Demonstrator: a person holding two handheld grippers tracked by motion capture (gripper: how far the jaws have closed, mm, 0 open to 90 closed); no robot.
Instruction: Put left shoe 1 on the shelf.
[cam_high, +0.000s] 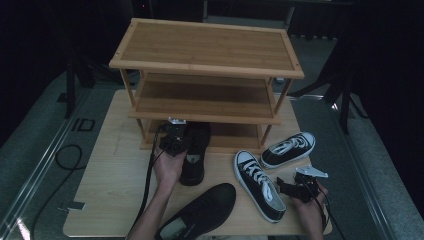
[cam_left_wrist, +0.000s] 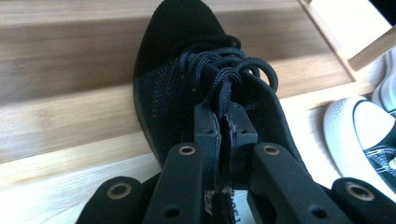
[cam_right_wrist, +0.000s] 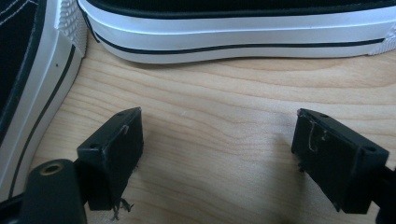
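High view: at nine o'clock the left gripper pinches the tongue of a black shoe whose toe sits under the wooden rack; at four o'clock the right gripper gapes empty beside a white-soled sneaker.

The all-black mesh shoe pinched by the black left gripper has black laces and sits at the front edge of the honey-toned bamboo rack, while a second plain black shoe lies at the near edge of the pale wood-grain tabletop. Toward the tabletop's right edge, two black canvas sneakers show white laces, white toe caps and white soles with a thin black stripe, beside the black right gripper
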